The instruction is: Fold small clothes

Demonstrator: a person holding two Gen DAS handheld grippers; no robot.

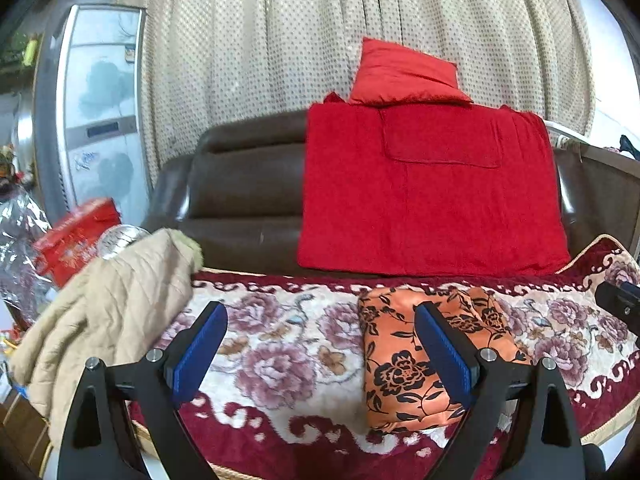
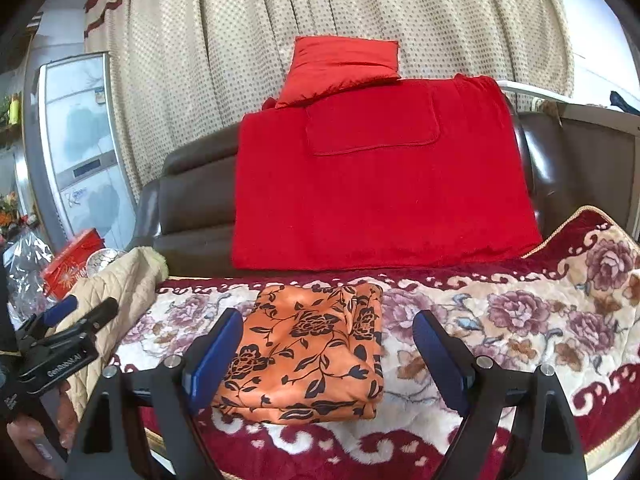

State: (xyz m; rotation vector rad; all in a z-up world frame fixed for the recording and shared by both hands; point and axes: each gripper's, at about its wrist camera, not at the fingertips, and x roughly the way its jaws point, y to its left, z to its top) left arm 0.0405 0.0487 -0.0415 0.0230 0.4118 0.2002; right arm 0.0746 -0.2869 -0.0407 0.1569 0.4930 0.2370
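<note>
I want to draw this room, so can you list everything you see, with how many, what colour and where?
folded orange cloth with black flowers: 1, orange and black, on the floral blanket
floral plush blanket: 1, cream and maroon, covering the seat
red towel: 1, red, draped over the brown leather sofa
red cushion: 1, red, atop the sofa back
beige quilted jacket: 1, beige, left end
dotted curtain: 1, beige, behind
red box: 1, red, far left
left gripper: 1, black with blue pads, open
right gripper: 1, same colours, open
</note>
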